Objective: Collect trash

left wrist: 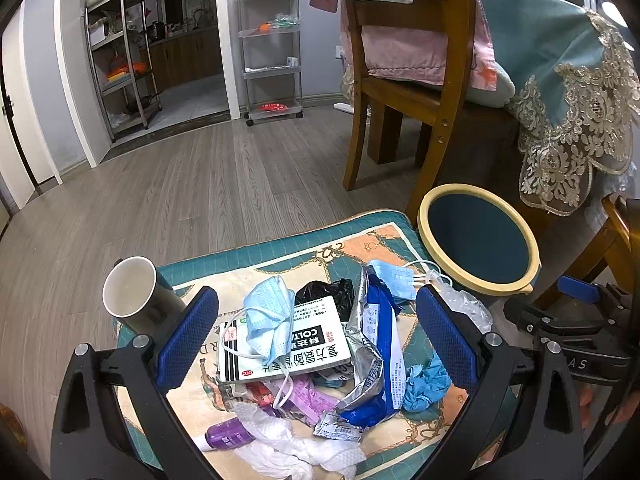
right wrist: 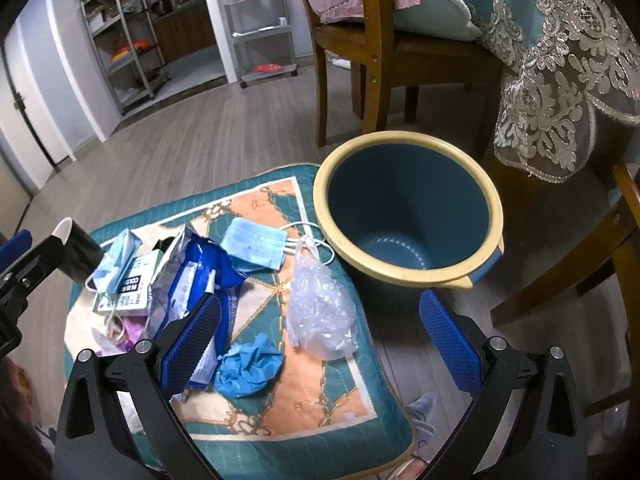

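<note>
the medicine box point(left wrist: 286, 340) reads "colt", "otc" and chinese characters, all upside down.

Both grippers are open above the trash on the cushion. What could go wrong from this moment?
1. The cup lies on its side at the cushion edge, beside the left gripper; a nudge might roll it off.
2. The mask loops lie tangled over the medicine box, so lifting one may drag the other.
3. The clear plastic bag is thin; the right gripper fingers could slip.
</note>
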The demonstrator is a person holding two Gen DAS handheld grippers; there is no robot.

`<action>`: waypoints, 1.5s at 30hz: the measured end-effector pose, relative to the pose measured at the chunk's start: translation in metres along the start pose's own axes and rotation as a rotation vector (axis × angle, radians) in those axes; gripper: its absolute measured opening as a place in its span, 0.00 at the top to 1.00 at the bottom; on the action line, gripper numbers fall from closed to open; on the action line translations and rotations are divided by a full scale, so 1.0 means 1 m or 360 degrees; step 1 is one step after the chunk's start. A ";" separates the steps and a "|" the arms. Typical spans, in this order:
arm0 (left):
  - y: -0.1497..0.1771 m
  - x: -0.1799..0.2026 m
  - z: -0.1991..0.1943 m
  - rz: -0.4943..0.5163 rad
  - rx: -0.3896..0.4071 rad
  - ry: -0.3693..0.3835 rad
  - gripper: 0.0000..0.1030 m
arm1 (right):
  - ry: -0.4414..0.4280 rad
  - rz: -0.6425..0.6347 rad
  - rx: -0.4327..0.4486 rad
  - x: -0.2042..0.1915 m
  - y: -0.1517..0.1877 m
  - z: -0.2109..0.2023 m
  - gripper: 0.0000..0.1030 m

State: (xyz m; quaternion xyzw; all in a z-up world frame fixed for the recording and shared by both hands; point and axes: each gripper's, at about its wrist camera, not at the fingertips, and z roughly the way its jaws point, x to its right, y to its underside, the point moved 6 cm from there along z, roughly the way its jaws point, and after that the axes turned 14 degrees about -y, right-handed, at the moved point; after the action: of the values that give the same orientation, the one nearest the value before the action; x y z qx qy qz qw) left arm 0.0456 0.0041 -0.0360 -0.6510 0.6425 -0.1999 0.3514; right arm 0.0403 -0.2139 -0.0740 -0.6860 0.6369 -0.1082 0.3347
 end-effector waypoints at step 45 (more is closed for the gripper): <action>0.049 -0.025 0.107 0.0066 -0.0504 0.0010 0.51 | -0.0102 0.0086 -0.0369 0.017 0.033 0.095 0.58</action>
State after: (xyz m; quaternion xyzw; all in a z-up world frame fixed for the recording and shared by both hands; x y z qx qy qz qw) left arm 0.0854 0.0531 -0.1382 -0.6842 0.6804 -0.0909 0.2462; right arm 0.0711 -0.1986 -0.1704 -0.7059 0.6523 -0.0028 0.2759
